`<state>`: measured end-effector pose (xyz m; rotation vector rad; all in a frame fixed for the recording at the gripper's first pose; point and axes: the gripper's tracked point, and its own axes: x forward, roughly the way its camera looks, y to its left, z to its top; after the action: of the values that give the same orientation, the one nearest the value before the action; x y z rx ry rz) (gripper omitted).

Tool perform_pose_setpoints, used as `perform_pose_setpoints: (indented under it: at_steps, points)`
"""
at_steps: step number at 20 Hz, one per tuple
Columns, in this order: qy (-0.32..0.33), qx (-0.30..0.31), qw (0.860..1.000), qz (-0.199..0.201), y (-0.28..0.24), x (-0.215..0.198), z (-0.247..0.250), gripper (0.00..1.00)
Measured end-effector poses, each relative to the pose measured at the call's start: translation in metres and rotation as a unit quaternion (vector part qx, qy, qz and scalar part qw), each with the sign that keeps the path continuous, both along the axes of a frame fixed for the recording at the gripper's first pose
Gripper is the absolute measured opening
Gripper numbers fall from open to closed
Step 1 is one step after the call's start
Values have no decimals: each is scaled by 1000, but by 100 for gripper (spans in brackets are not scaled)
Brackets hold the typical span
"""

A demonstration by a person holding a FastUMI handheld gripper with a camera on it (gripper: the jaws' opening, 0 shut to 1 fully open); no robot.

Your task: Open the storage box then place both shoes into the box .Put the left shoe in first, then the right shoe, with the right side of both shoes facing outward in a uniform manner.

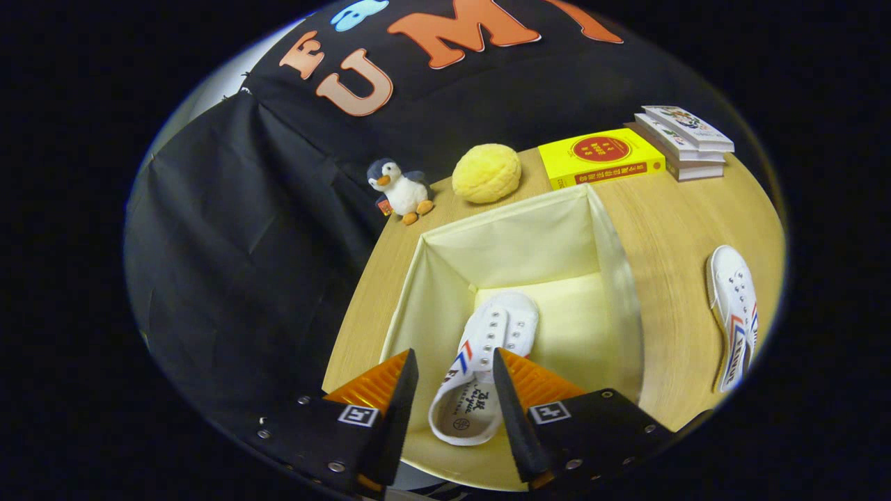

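An open cream fabric storage box (612, 257) stands on the wooden table. Inside it a white canvas shoe with red and blue stripes (487, 341) lies on the box floor, toe pointing away from me. My gripper (454, 372) hovers over the near part of the box with its fingers spread on either side of that shoe's heel, and neither finger presses on it. A second matching white shoe (732, 306) lies on the table to the right of the box, outside it.
Beyond the box sit a plush penguin (400, 189), a yellow round plush (486, 173), a yellow book (600, 158) and a stack of books (686, 139). The table's left edge (362, 292) runs close beside the box, against the black cloth.
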<state>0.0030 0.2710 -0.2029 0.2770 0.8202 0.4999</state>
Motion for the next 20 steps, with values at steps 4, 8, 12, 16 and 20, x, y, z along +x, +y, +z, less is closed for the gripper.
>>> perform_pose_setpoints:
  at_steps: [4, 8, 12, 16, 20]
  points:
    - [-20, 28, 999, -20, -27, 6, 34, 98]
    - [-41, 38, 997, -49, -74, 13, 60, 98]
    - [-51, 43, 994, -81, -126, 19, 73, 98]
    - [-48, 25, 992, -116, -191, 27, 66, 98]
    - [-40, -13, 989, -144, -255, 35, 44, 98]
